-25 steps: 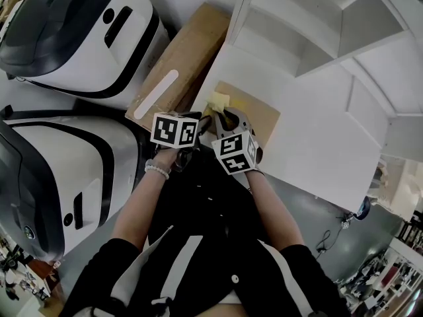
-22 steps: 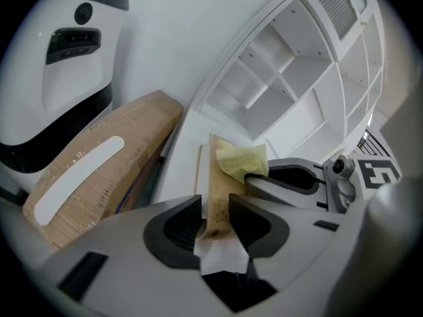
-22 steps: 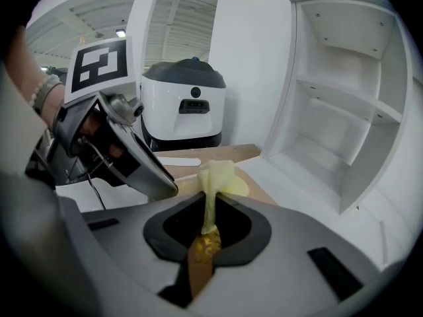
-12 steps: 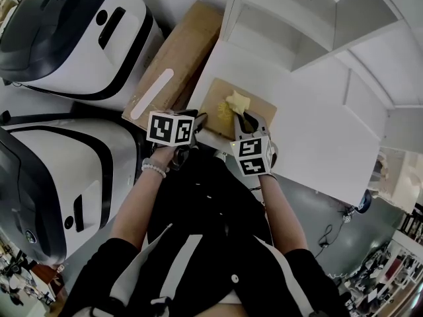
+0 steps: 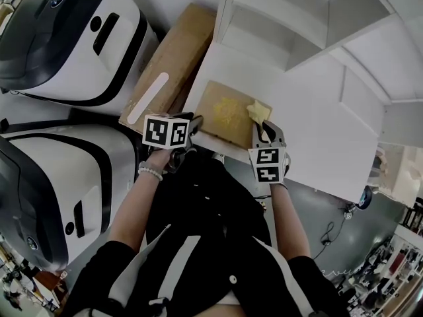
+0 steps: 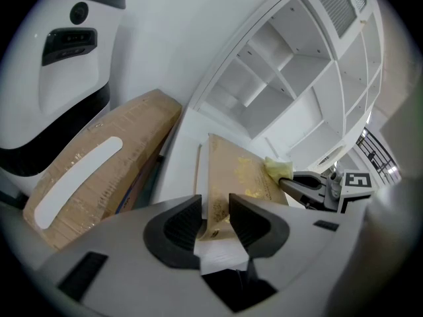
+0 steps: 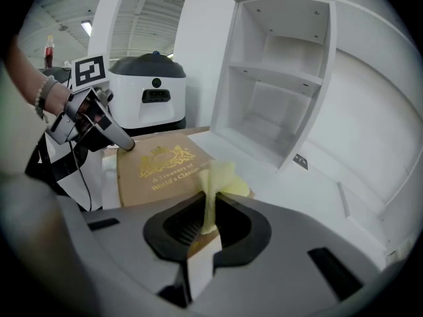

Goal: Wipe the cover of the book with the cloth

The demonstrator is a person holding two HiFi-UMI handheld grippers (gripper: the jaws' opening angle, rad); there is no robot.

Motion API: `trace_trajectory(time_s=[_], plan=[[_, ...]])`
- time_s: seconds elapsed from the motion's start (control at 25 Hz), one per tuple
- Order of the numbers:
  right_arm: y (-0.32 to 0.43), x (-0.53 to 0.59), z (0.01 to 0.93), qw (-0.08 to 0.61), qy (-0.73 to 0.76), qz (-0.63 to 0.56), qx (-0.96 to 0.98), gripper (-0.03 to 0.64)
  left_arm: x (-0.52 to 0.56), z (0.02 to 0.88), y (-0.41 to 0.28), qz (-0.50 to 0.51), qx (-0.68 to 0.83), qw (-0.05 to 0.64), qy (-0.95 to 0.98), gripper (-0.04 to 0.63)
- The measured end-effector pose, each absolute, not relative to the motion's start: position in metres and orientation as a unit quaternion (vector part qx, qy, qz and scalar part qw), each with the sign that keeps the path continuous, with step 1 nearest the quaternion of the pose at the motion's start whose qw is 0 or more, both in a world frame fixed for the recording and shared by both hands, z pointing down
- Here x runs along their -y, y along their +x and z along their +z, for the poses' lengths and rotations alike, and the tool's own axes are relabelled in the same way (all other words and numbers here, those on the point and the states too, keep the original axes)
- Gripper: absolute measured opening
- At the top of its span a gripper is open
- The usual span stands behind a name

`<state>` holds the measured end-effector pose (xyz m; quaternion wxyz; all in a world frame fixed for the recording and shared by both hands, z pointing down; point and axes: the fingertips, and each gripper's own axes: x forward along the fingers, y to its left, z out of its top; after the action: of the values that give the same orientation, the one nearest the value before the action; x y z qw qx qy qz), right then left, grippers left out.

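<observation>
A tan book (image 5: pixel 225 114) with gold print lies on the white table (image 5: pixel 310 144) near its front edge. My left gripper (image 5: pixel 196 121) is shut on the book's near left edge; in the left gripper view the book (image 6: pixel 236 172) runs between the pads of that gripper (image 6: pixel 217 220). My right gripper (image 5: pixel 264 132) is shut on a yellow cloth (image 5: pixel 258 111), which rests at the cover's right edge. In the right gripper view the cloth (image 7: pixel 218 180) stands up from the jaws of my right gripper (image 7: pixel 208 223), with the book (image 7: pixel 158 167) to the left and the left gripper (image 7: pixel 99 127) at its far corner.
A white open shelf unit (image 5: pixel 297 25) stands on the table behind the book. A long cardboard box (image 5: pixel 168 65) leans left of the table. Two large white-and-black machines (image 5: pixel 66 38) (image 5: pixel 53 177) fill the left side.
My right gripper has carried the yellow cloth across the cover from the book's left part to its right edge. The left gripper has stayed on the book.
</observation>
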<state>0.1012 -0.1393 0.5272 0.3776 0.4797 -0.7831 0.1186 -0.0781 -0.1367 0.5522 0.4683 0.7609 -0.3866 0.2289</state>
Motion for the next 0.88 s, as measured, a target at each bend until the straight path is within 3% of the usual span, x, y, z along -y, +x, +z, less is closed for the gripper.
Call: trace_trajectory(time_s=[0.52,0.88], plan=[[0.129,0.12,0.522,0.368,0.509,0.145,0.765,0.037,0.139,0.551,-0.075,0.23,0.387,0.468,0.761,0.13],[0.063,0.135,0.499,0.351,0.455,0.094,0.813,0.036,0.137,0.551,-0.076,0.227,0.397,0.465,0.758,0.129]])
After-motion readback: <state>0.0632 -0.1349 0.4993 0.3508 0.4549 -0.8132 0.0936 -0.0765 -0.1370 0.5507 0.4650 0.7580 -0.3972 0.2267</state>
